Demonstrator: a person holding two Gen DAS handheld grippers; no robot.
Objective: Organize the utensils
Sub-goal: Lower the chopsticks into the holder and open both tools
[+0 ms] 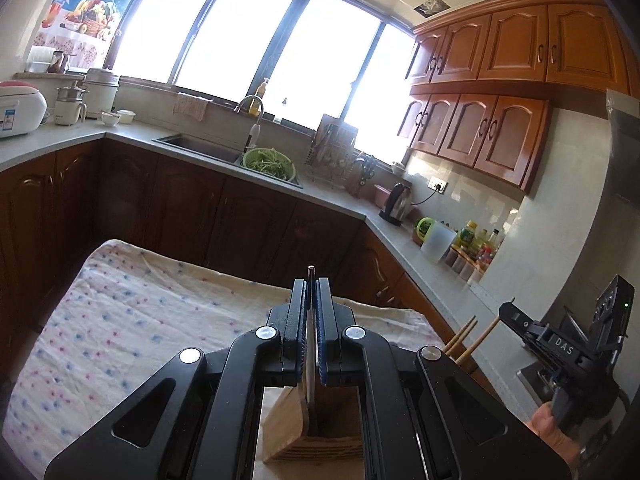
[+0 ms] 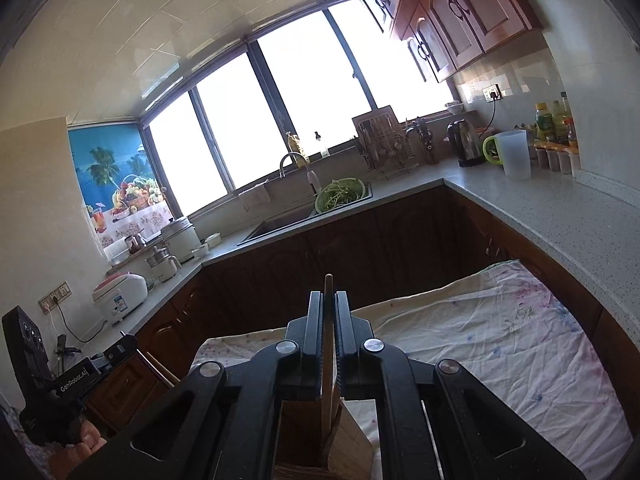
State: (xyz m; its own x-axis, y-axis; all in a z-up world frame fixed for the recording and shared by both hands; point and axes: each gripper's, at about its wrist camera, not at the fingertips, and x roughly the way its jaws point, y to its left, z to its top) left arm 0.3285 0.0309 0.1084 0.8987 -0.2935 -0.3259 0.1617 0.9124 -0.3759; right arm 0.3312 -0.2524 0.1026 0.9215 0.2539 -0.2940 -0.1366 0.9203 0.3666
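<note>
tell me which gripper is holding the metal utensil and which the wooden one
The left gripper is shut on the thin metal utensil with its shiny tip. The right gripper is shut on the wooden utensil, brown and thicker.

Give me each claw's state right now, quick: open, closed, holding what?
Left claw: closed on a thin metal utensil, above the wooden holder.
Right claw: closed on a wooden utensil, above the same holder.

Your way ahead over the spotted cloth [image 1: 132, 320] is lying open; the wooden holder [image 1: 316, 428] is standing directly beneath your grippers.
</note>
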